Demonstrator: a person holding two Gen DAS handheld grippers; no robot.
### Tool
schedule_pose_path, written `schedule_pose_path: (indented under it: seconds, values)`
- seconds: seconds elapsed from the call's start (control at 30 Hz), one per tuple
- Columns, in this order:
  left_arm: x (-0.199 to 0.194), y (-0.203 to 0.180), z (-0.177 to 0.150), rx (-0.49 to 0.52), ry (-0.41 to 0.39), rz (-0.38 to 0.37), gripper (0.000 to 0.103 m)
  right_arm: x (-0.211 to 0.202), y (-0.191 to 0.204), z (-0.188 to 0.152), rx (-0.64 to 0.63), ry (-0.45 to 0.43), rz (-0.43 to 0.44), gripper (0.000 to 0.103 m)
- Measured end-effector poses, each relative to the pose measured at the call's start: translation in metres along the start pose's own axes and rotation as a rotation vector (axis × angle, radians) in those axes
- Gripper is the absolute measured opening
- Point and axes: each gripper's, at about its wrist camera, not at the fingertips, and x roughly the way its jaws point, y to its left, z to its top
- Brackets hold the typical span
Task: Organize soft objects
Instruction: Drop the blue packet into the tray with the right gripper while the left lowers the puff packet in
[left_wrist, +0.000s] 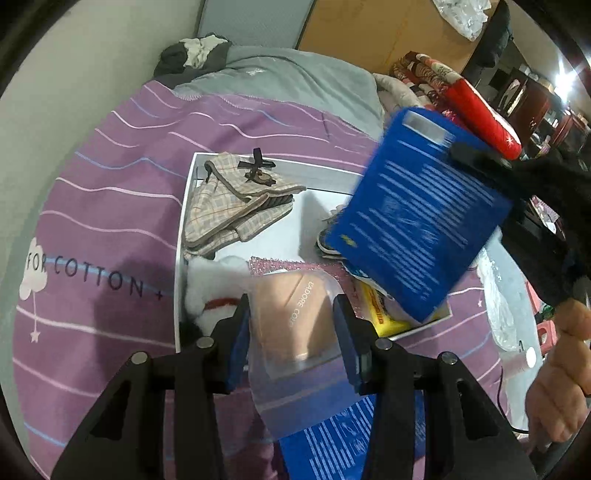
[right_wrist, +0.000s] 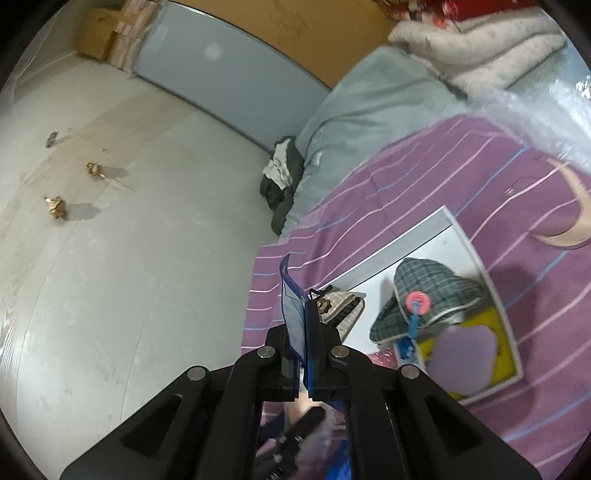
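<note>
My left gripper is shut on a clear packet with a beige garment inside, held over the near end of a white box on the purple striped bedsheet. My right gripper is shut on the top edge of a blue printed packet, which hangs tilted above the box's right side. In the right wrist view that blue packet shows edge-on between the closed fingers of the right gripper. Beige plaid slippers, a white fluffy item and a yellow pack lie in the box.
Grey plaid slippers lie in the box. A second blue packet is under my left gripper. A grey blanket and red patterned bedding lie beyond. A hand is at the right. Bare floor borders the bed.
</note>
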Motion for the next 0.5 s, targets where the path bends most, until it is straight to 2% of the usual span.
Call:
schedule_pose_path:
  seconds: [0.1, 0.2, 0.33, 0.43, 0.5]
  values:
    - [0.008, 0.001, 0.003, 0.001, 0.003, 0.010, 0.045, 0.026, -0.011, 0.004, 0.042, 0.029, 0.027, 0.001]
    - [0.019, 0.004, 0.007, -0.006, 0.011, 0.016, 0.044, 0.050, -0.027, 0.011, 0.076, 0.057, 0.007, 0.001]
    - [0.036, 0.003, 0.004, -0.001, 0.034, 0.009, 0.044, 0.067, -0.051, 0.018, 0.067, 0.055, -0.095, 0.001]
    - [0.045, 0.002, 0.000, 0.004, 0.035, 0.024, 0.044, 0.076, -0.061, 0.022, 0.001, 0.056, -0.206, 0.001]
    - [0.046, 0.000, 0.000, 0.012, 0.019, 0.036, 0.044, 0.079, -0.063, 0.022, -0.051, 0.058, -0.259, 0.005]
